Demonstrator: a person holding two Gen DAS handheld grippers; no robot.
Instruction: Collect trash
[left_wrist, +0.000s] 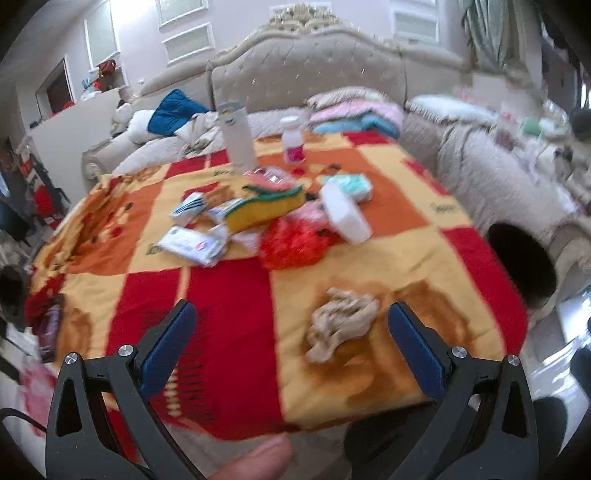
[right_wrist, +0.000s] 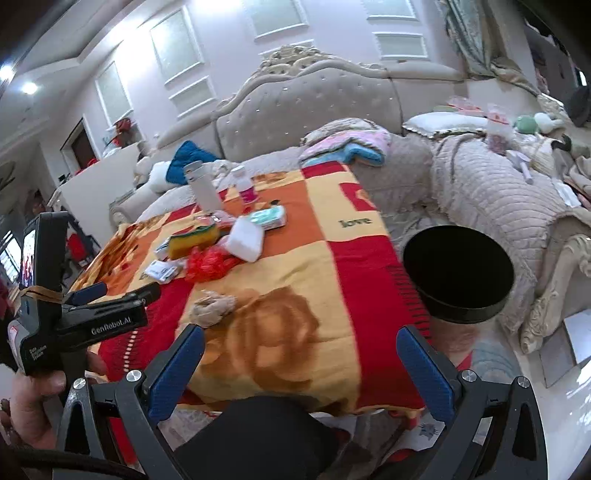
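Note:
A crumpled beige tissue (left_wrist: 343, 325) (right_wrist: 212, 306) lies on the near part of the blanket-covered table (left_wrist: 225, 291) (right_wrist: 295, 266). My left gripper (left_wrist: 291, 314) (right_wrist: 129, 288) hovers open just short of it, with the tissue ahead between its fingers and towards the right one, untouched. Farther back lie a red plastic bag (left_wrist: 295, 240) (right_wrist: 208, 264), white packets (left_wrist: 192, 243) (right_wrist: 162, 271) and a yellow sponge (left_wrist: 266, 206) (right_wrist: 194, 242). My right gripper (right_wrist: 301, 332) stands open and empty over the table's near edge. A round black bin (right_wrist: 458, 273) (left_wrist: 521, 266) sits to the table's right.
A white box (left_wrist: 347, 214), a green tissue pack (left_wrist: 351, 184), a tall white bottle (left_wrist: 238, 140) and a small pink-based bottle (left_wrist: 291, 142) stand at the table's back. Quilted sofas (right_wrist: 480, 177) wrap behind and right. A thumb (left_wrist: 258, 461) shows below.

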